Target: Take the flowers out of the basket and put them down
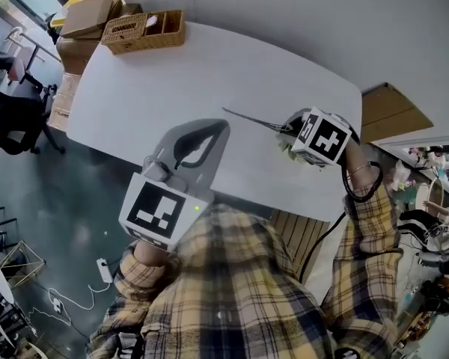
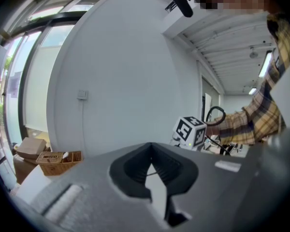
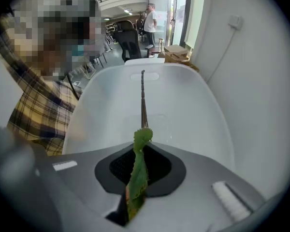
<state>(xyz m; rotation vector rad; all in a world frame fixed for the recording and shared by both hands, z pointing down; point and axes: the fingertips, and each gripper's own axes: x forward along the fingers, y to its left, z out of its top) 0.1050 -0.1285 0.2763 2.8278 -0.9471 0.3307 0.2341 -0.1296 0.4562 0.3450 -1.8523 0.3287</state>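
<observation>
**Left gripper (image 1: 223,124) empty, right gripper (image 1: 284,128) pinching a flower (image 1: 247,117) by its leaf**

So the left gripper hovers over the near side of the white table (image 1: 135,88). Its jaws are drawn together with nothing in them. Its own view just shows a sliver of tabletop through the gap.

Sweeping from the far left, there's a black office chair (image 1: 11,118) on the floor and a white power strip (image 1: 105,270) with its cable lower down. At the table's far left corner sits the wicker basket (image 1: 144,31), right up against a stack of cardboard boxes (image 1: 86,17). The basket is split into compartments and something pale lies in one, but I can't tell what. It's well apart from both grippers.

Moving right, the flower's thin dark stem (image 3: 143,100) stretches over the tabletop, its free end pointing toward the tip of the left gripper. The other end runs into the right gripper, whose jaws are clamped on the green leaf (image 3: 137,178), with the stem sticking straight out ahead. I can't tell whether the stem touches the table.

In the head view the marker cube (image 1: 323,137) blocks most of that grip, so only some pale greenish bits show beside it and the bloom can't be made out.

Further right there's a plaid sleeve (image 1: 370,223) with a black cable (image 1: 359,189) looped at the wrist. A brown board (image 1: 389,111) lies past the table's edge, then a cluttered shelf (image 1: 434,223).
</observation>
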